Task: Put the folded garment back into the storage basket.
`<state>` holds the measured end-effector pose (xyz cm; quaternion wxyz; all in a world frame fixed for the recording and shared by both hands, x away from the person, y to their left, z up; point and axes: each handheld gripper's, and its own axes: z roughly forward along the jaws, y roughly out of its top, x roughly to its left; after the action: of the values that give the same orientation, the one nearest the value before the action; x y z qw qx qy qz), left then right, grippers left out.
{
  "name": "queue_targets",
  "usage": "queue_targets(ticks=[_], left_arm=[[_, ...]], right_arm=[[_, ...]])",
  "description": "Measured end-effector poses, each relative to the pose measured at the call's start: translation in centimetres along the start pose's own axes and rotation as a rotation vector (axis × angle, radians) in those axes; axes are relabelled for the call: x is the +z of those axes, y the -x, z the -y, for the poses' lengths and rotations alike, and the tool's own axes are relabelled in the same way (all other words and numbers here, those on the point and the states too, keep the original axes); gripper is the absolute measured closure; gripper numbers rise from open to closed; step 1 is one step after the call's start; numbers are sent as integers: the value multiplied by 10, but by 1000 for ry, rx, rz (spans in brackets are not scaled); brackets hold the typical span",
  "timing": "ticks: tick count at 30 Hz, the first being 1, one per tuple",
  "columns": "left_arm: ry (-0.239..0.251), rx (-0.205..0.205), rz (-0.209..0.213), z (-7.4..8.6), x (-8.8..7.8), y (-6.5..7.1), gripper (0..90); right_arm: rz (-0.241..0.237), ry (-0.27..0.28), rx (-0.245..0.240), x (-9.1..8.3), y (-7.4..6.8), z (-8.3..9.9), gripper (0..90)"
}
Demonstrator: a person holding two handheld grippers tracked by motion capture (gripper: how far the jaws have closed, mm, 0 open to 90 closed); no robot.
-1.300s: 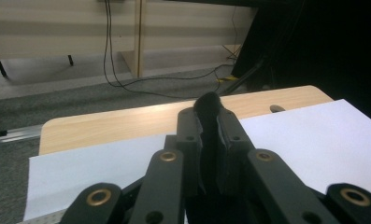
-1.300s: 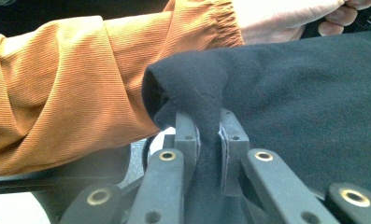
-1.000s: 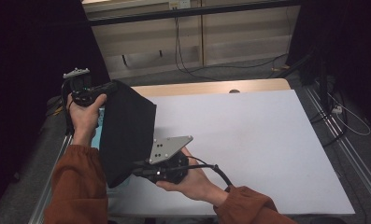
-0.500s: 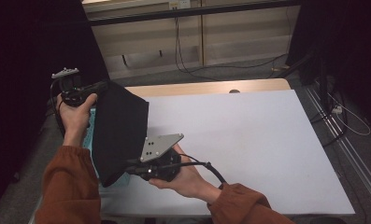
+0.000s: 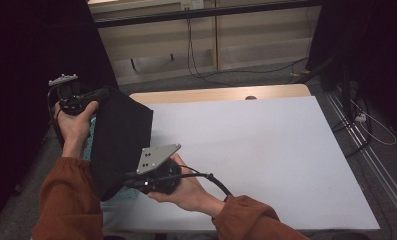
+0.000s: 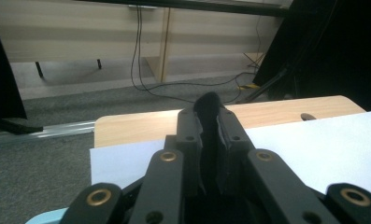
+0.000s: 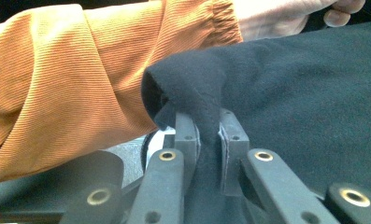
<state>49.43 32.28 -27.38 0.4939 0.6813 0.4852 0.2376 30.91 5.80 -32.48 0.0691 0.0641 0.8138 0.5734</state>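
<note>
A black cloth point(image 5: 118, 142) hangs stretched between my two grippers over the table's left edge. My left gripper point(image 5: 105, 93) is raised at the far left, shut on the cloth's upper corner; in the left gripper view a dark fold of the black cloth point(image 6: 209, 105) sticks up between the jaws of the left gripper point(image 6: 210, 140). My right gripper point(image 5: 127, 182) sits low near the front left, shut on the cloth's lower corner. In the right gripper view the black cloth point(image 7: 276, 98) bunches between the jaws of the right gripper point(image 7: 210, 135), with an orange sleeve point(image 7: 80, 74) behind it.
A white sheet point(image 5: 246, 150) covers most of the wooden table point(image 5: 221, 93). A light blue thing point(image 5: 90, 137) lies partly hidden under the cloth at the table's left. Cables point(image 5: 201, 60) run over the floor beyond the table, and a rail point(image 5: 371, 155) lines its right side.
Both hands have carried the cloth leftward, away from the table's middle. Both grips on the cloth are unchanged.
</note>
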Motion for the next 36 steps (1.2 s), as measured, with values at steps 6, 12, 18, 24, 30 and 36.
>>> queue_targets(ticks=[6,12,18,24,30,36], left_arm=[[9,-2,5,1,-2,-9,817],[5,2,-3,2,-2,-14,817],[-5,1,17,7,6,-18,817],[-21,1,-3,14,11,-24,817],[-43,4,-28,20,19,-33,817],[-70,25,-44,26,25,-37,816]], right_arm=[[-12,-12,-6,14,0,-5,822],[-26,-15,-7,29,-1,-7,822],[-31,-24,1,39,1,-4,822],[-30,-36,7,45,2,1,822],[-29,-41,21,55,8,4,822],[-37,-50,29,65,10,6,822]])
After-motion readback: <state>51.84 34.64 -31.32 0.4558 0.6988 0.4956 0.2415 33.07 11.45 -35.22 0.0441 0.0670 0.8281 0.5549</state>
